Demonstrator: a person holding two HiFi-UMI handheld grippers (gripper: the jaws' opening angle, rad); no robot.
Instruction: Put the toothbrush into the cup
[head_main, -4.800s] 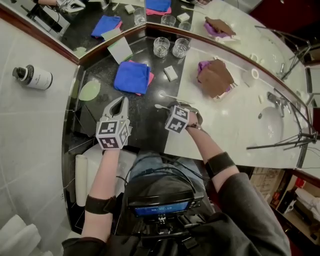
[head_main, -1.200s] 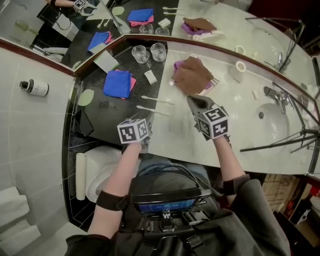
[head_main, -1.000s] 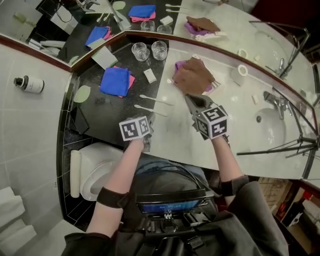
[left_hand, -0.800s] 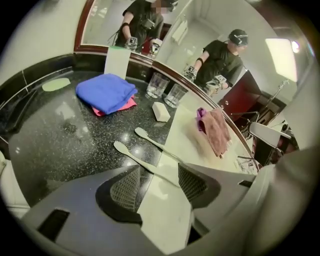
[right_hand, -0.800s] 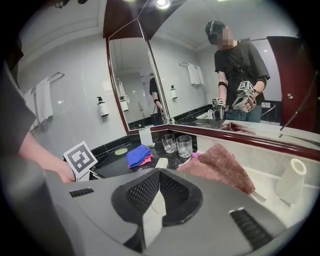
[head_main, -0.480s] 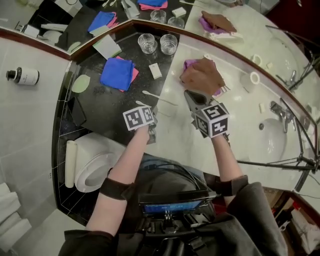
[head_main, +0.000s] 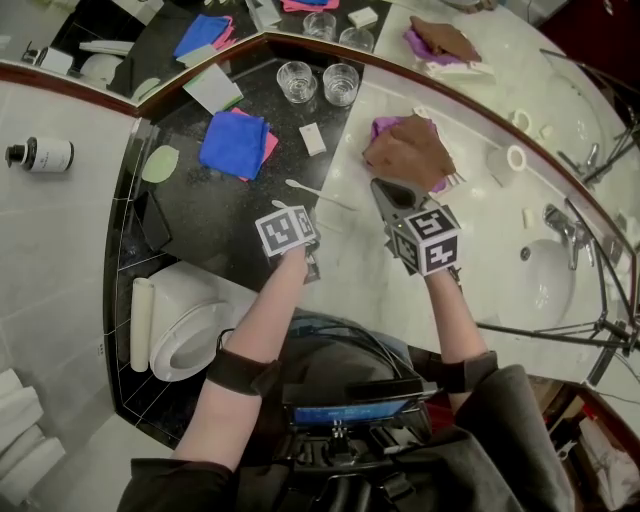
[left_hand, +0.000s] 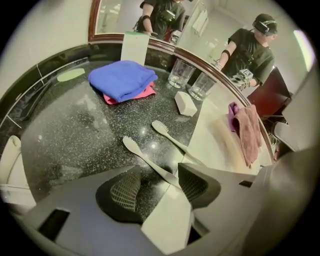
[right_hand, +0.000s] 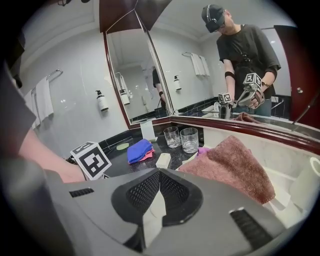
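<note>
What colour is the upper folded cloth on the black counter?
Blue cloth, over a pink one; clearest in left gripper view.

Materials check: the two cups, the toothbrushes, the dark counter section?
Cups: clear glass, most likely; the counter shows through them. Toothbrushes: pale matte plastic, possibly a fibre composite; no gloss. Dark counter: polished speckled stone, granite-looking; it throws bright highlights.

Bathroom. A curved vanity counter (head_main: 480, 250) holds a sink basin (head_main: 548, 280) with a tap (head_main: 556, 222) at its right end. A toilet (head_main: 185, 335) stands below its left end, and a mirror (right_hand: 135, 80) lines the wall behind it.
</note>
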